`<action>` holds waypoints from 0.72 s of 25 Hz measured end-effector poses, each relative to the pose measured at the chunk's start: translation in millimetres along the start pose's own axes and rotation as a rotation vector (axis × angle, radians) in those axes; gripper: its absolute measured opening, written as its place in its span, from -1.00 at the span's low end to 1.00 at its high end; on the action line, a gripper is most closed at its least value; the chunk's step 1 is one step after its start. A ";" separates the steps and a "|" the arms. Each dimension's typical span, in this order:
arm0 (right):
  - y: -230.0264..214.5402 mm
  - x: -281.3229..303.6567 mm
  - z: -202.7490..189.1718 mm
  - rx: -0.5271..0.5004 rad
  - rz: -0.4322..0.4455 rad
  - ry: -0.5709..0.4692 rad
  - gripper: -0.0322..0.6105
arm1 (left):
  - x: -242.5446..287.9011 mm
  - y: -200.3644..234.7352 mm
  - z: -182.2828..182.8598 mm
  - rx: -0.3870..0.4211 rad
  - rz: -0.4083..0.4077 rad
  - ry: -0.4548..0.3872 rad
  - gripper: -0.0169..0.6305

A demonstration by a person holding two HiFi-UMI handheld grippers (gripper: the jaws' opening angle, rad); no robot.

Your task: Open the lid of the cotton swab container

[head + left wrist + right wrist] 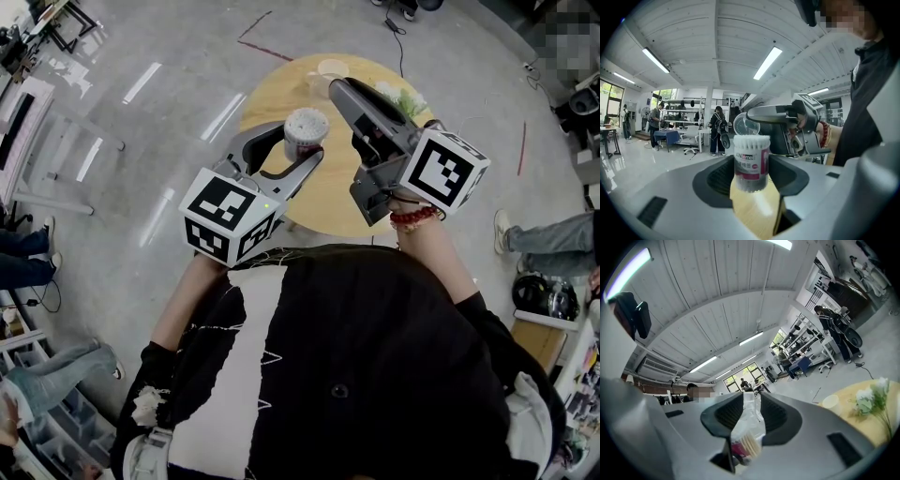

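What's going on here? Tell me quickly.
A person works two handheld grippers over a round wooden table. The left gripper clamps the cotton swab container upright, its swab tips exposed. The right gripper pinches the clear lid, which is already off and held clear of the container, close to its top.

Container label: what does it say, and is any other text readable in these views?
"XIN emei": container label, top line; second word, in a red box, uncertain.
Print below it: too blurred to read.
Left cube, right cube: black-and-white patterns, no words.
Nothing else readable.
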State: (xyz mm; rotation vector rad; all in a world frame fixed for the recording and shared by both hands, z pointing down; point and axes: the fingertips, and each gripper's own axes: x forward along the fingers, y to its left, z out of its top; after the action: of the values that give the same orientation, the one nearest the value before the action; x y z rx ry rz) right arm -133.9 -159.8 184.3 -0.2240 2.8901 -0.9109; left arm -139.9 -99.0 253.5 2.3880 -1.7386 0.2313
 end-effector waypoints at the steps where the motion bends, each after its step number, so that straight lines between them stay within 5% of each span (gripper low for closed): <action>1: -0.9 -0.3 0.0 0.000 -0.004 -0.002 -0.53 | -0.3 -0.2 0.2 0.001 -0.002 -0.001 -0.21; 18: -18.9 -3.7 -8.9 0.128 -0.028 -0.009 -0.53 | 1.4 -4.6 2.4 0.009 -0.033 -0.012 -0.21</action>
State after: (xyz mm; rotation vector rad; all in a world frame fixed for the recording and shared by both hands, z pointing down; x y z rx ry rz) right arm -129.5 -169.5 202.7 -0.2564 2.8139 -1.0926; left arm -135.1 -99.4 251.3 2.4270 -1.7053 0.2211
